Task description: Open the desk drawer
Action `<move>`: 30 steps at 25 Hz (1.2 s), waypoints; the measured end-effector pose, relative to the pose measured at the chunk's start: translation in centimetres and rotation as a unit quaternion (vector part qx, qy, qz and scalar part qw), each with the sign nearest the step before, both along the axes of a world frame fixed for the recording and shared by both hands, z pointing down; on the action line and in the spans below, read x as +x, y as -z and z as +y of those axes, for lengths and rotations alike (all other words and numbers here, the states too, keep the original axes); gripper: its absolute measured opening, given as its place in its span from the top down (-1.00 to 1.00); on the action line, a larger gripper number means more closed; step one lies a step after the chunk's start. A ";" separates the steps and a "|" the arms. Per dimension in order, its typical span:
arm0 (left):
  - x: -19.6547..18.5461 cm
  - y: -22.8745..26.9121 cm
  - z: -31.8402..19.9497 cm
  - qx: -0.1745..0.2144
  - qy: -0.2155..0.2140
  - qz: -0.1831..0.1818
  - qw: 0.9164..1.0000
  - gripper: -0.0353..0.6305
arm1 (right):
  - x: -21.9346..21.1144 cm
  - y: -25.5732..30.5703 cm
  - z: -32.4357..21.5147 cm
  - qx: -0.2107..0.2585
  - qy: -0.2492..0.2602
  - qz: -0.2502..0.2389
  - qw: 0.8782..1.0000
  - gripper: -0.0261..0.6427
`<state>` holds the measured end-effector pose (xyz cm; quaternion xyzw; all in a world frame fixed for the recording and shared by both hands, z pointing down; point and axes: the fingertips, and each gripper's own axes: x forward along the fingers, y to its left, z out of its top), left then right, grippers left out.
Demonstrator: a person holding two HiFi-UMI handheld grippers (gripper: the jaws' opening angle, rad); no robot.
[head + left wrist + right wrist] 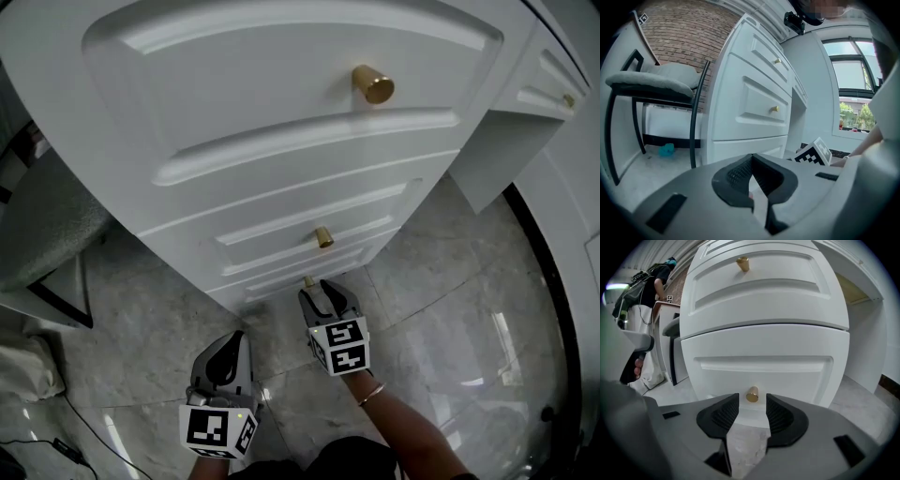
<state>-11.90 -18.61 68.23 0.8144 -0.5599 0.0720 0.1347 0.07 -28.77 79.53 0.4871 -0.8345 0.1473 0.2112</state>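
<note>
The right gripper (752,405), jaws wide apart and empty, is the nearer one and lines up with the brass knob (752,393), which projects toward it from the centre of the bottom drawer (764,364) front, just ahead of the jaw tips, while the left gripper (751,174), closed on nothing, hangs back.
</note>
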 end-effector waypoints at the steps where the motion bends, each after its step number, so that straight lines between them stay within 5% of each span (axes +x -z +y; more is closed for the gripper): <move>1: 0.0 -0.1 0.0 0.002 0.000 0.000 1.000 0.87 | 0.0 -0.1 -0.3 0.003 0.001 0.002 1.000 0.45; 11: -0.9 -0.2 0.0 0.017 0.008 0.010 1.000 0.87 | -0.5 -0.8 -1.2 0.011 -0.006 0.035 0.999 0.69; 30: 0.4 1.3 0.8 0.015 0.003 0.017 1.000 0.87 | 0.4 -1.0 0.7 0.008 -0.001 0.040 0.999 0.72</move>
